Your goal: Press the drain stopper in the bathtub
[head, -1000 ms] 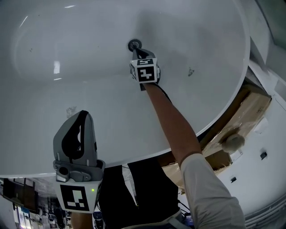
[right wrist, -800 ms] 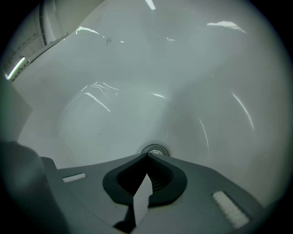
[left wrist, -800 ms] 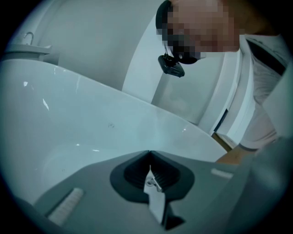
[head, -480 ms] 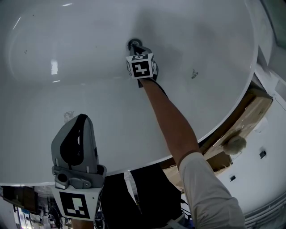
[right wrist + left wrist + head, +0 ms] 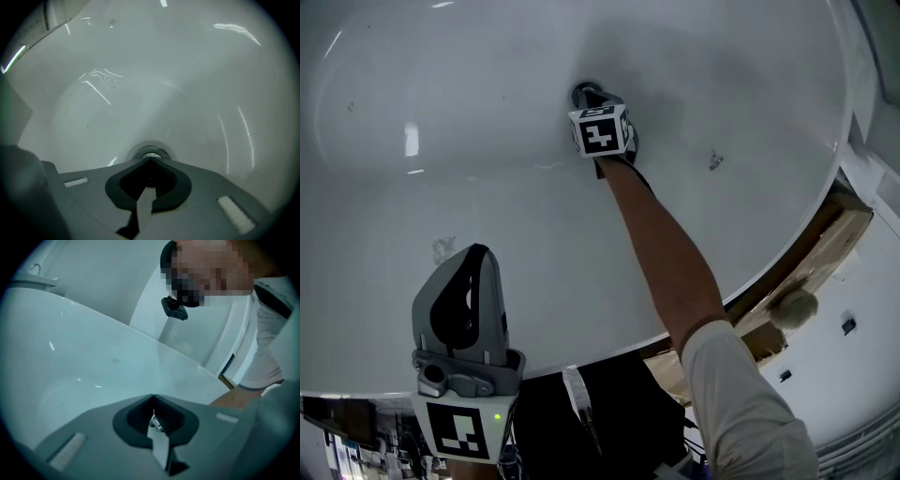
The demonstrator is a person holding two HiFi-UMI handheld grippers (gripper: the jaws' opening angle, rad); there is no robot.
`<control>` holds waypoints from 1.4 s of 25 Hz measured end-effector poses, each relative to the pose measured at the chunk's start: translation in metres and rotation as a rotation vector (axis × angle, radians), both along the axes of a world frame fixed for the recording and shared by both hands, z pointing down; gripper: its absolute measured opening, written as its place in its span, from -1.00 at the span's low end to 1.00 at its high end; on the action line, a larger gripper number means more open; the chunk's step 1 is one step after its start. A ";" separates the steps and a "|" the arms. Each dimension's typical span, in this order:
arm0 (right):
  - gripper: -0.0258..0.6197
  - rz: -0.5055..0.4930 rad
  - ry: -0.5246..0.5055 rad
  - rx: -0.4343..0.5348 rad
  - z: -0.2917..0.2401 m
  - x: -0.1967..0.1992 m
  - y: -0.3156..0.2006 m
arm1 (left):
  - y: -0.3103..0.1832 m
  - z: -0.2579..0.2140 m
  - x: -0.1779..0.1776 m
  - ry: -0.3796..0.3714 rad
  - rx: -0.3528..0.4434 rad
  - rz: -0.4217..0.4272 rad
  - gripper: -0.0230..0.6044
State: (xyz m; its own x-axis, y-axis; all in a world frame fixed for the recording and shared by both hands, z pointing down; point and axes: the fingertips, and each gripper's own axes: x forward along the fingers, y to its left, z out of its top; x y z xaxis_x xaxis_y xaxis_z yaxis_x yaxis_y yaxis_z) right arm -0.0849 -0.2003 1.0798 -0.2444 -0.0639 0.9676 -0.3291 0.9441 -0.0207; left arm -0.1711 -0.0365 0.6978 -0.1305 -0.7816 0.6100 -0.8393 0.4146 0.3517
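Observation:
The round metal drain stopper point(image 5: 580, 93) sits in the floor of the white bathtub point(image 5: 469, 187). My right gripper point(image 5: 589, 99) reaches down into the tub on an outstretched arm, jaws shut with nothing between them. In the right gripper view its closed tips point(image 5: 150, 160) lie over the near edge of the drain stopper point(image 5: 150, 152); I cannot tell whether they touch it. My left gripper point(image 5: 476, 253) hovers above the tub's near rim, also shut and empty. The left gripper view shows the left gripper point(image 5: 153, 397) pointing across the tub wall.
The tub's curved rim point(image 5: 787, 244) runs down the right side, with a brown cardboard box point(image 5: 811, 267) just outside it. A person's torso and sleeve point(image 5: 274, 333) fill the right of the left gripper view. Small dark specks point(image 5: 713, 161) mark the tub floor.
My right gripper has edged forward toward the drain, so its marker cube now sits closer to the stopper. The left gripper has stayed almost in place.

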 end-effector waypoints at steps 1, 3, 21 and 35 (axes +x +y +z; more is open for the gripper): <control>-0.96 -0.002 0.000 0.000 0.000 -0.001 -0.001 | 0.000 0.000 -0.001 0.000 0.002 -0.003 -0.93; -0.96 -0.009 0.000 0.001 0.001 -0.002 -0.001 | 0.000 0.000 0.000 0.002 0.003 -0.008 -0.93; -0.94 0.009 0.021 -0.035 0.006 -0.003 -0.002 | -0.011 0.009 0.004 0.017 0.009 -0.014 -0.93; -0.93 0.033 0.041 -0.056 -0.003 -0.004 -0.003 | -0.017 -0.009 0.004 -0.011 0.015 -0.012 -0.93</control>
State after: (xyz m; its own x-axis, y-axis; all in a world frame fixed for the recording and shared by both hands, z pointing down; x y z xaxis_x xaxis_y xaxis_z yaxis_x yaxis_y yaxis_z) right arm -0.0891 -0.2035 1.0766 -0.2033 -0.0165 0.9790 -0.3618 0.9303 -0.0595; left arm -0.1667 -0.0536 0.6890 -0.1461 -0.7892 0.5965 -0.8381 0.4191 0.3492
